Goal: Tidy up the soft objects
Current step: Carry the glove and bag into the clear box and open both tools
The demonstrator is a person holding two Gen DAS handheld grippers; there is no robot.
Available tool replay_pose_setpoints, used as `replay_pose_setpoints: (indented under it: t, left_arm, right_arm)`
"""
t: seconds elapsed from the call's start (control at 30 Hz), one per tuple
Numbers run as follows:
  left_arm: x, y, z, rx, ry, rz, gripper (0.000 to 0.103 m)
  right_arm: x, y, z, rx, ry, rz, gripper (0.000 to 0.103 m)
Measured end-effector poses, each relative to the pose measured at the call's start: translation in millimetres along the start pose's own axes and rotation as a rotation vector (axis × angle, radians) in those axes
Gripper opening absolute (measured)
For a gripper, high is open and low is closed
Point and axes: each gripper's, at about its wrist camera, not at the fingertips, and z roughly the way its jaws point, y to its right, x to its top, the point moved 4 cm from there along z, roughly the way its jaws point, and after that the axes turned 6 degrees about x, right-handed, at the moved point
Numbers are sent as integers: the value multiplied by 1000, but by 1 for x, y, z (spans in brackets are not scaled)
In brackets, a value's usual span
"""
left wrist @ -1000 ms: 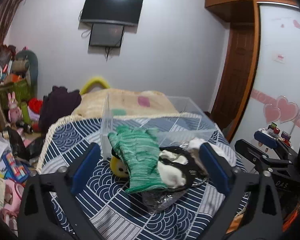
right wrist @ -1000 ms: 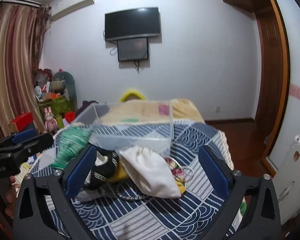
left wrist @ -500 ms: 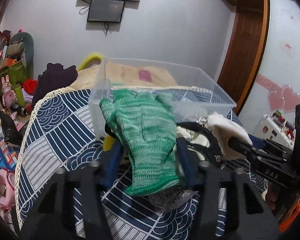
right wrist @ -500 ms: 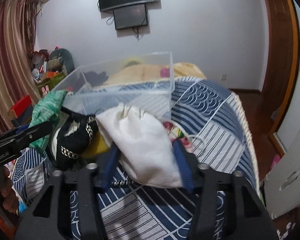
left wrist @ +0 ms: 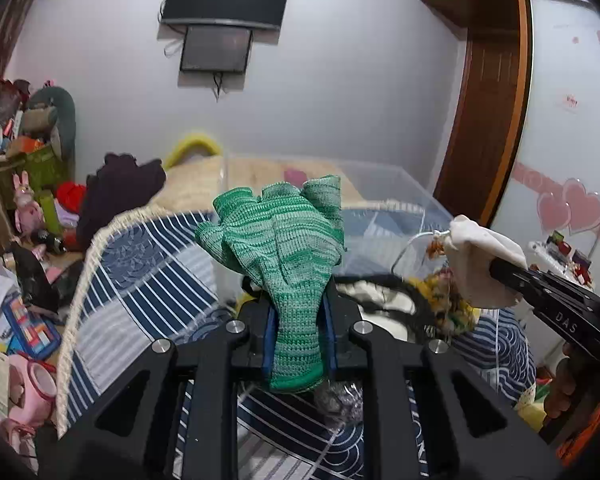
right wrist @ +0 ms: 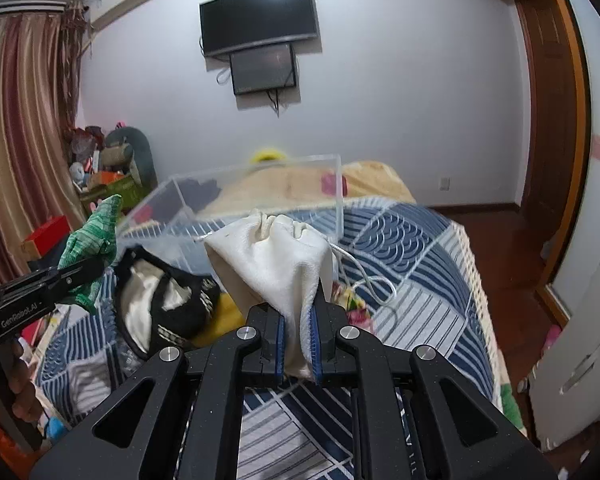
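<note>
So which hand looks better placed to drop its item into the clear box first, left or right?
Probably left. The left gripper holds the green glove with its fingers already rising against the clear box. The right gripper holds the white pouch a bit short of it.

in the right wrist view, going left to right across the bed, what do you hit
green glove in the left claw → black and cream cap → white drawstring pouch in the right claw → white cord loop

green knit glove (left wrist: 284, 248); cream drawstring pouch (right wrist: 278, 252); navy-and-white wave-patterned bedspread (right wrist: 412, 248)
</note>
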Motion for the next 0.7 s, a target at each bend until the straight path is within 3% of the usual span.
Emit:
replay_pose_setpoints:
  t: [0.3, 0.53, 0.7]
  left_arm:
    - [39, -6, -17, -3, 87, 15, 18]
    - [69, -2, 6, -1, 83, 64, 18]
    - [81, 3, 36, -7, 35, 91, 18]
  right_arm:
    - [41, -11, -7, 10, 86, -34, 9]
    - [69, -12, 13, 15, 100, -40, 9]
    - [81, -10, 42, 16, 63, -42, 9]
